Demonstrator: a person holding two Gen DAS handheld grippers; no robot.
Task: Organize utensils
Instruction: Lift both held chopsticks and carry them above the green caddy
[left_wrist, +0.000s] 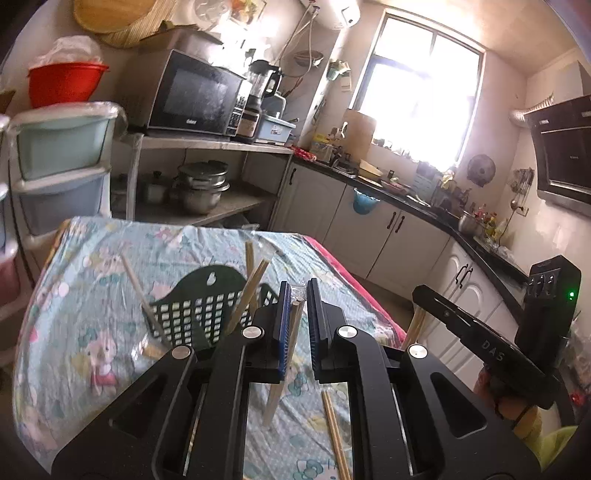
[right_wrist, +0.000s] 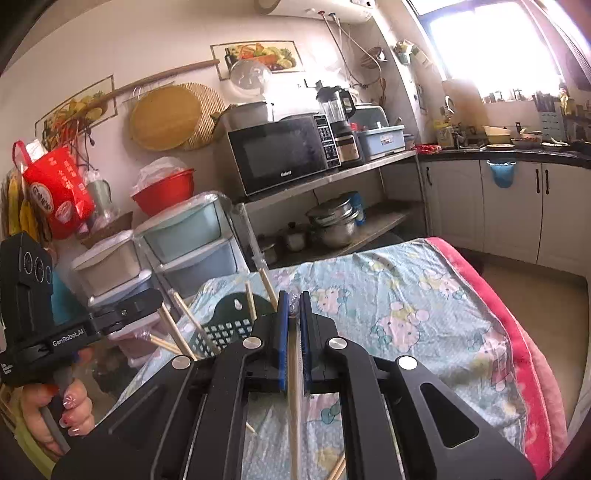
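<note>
A dark green perforated utensil basket stands on the table with several wooden chopsticks leaning in it; it also shows in the right wrist view. My left gripper is shut on a plastic-wrapped pair of chopsticks, held just right of the basket above the table. My right gripper is shut on a wrapped pair of chopsticks, right of the basket. Loose chopsticks lie on the cloth below.
The table has a light blue cartoon cloth with a pink edge. Plastic drawers stand at the left. A shelf with a microwave and pots is behind. Kitchen cabinets run along the right.
</note>
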